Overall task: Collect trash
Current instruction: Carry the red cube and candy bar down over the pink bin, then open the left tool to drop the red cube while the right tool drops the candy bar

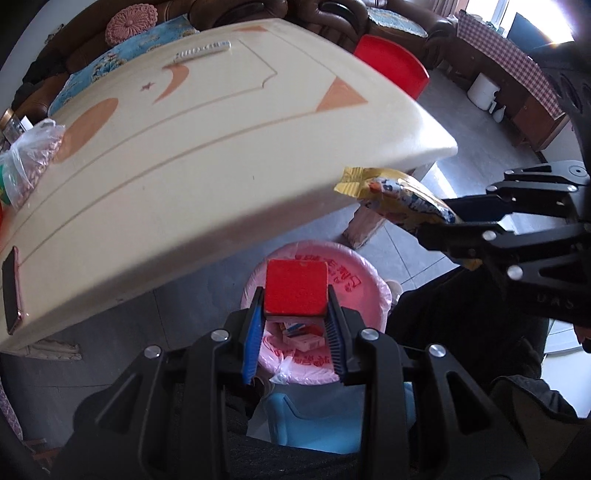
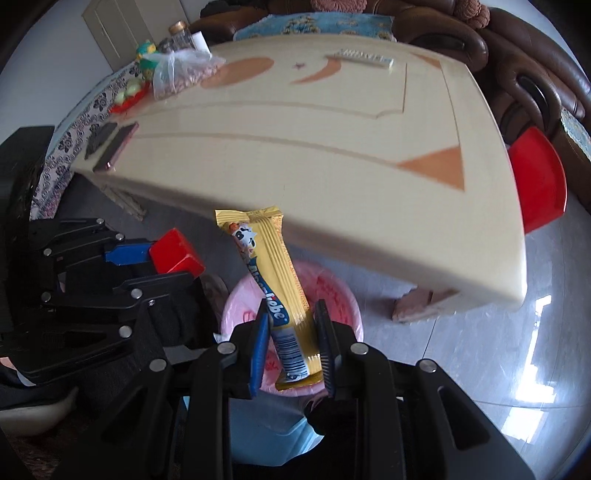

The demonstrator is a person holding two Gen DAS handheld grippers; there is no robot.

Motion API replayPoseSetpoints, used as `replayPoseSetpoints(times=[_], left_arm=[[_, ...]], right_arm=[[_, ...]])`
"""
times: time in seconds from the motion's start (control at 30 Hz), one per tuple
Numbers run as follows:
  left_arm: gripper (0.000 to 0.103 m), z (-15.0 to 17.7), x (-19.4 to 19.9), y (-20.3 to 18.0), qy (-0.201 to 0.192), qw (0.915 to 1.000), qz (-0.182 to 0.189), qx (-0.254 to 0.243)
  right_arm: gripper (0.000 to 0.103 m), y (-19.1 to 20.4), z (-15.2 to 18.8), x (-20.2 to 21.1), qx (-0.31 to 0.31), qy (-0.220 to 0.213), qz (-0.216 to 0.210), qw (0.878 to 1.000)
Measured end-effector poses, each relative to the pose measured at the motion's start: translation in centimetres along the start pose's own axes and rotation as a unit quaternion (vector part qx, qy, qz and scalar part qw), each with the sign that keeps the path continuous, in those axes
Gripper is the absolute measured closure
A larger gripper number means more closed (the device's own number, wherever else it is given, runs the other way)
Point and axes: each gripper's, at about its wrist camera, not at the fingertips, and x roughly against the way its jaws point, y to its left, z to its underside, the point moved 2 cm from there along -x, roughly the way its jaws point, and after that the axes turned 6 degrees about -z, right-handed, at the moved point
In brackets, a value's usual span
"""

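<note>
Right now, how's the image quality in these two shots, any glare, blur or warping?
Left wrist view: the window at top right is blown out, and the fisheye bows the table edge, which looks smeared. Right wrist view: bright glare patches on the floor at lower right, the table edge soft, the yellow wrapper fairly sharp.

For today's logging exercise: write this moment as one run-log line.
left gripper: shut on red box | right gripper: shut on yellow snack wrapper | both over pink-lined bin | release: not yet
</note>
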Motion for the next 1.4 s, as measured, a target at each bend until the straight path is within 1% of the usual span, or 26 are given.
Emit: replayPoseSetpoints(times=[0.17,0.33,0.43,0.73,0.87,0.97,1.13,1.23,1.4], left_arm=[[0.072,1.3,-2.7,-0.6,0.027,0.9996,0.011,-0.003],[0.072,1.8,-4.5,-1.1,0.042,0.9989,0.016,-0.011],[0.072,2.1,-6.1,-1.5,0.059,0.9980,0.018,-0.016],[0.072,3.3,-12.1,-2.2,0.123,0.9917,0.026,-0.028],[0.072,4.5,-15.0,-2.3,0.156,0.9869,0.026,-0.030],[0.072,4.8,-17.3,-2.2,0.182,0.9825,0.028,-0.026],[0.072,5.0,-21.0,-2.3,0.223,0.9742,0.031,-0.020],[0.072,5.2,-22.5,-2.4,0.241,0.9698,0.032,-0.015],[0.072,5.6,-24.7,-2.4,0.266,0.9632,0.035,-0.010]], right_arm=[[0.079,-0.2,1.8,-2.3,-0.016,0.013,-0.006,1.000],[0.079,-1.0,2.9,-4.4,-0.032,0.029,-0.010,0.999],[0.079,-1.6,3.5,-6.0,-0.043,0.042,-0.013,0.998],[0.079,-4.4,5.5,-11.8,-0.085,0.090,-0.032,0.992],[0.079,-5.8,6.0,-14.7,-0.099,0.108,-0.036,0.988],[0.079,-6.6,6.4,-16.9,-0.112,0.123,-0.042,0.985],[0.079,-7.7,6.9,-20.5,-0.124,0.147,-0.039,0.981],[0.079,-8.4,7.5,-22.6,-0.130,0.166,-0.040,0.977],[0.079,-9.3,8.3,-24.7,-0.140,0.187,-0.038,0.972]])
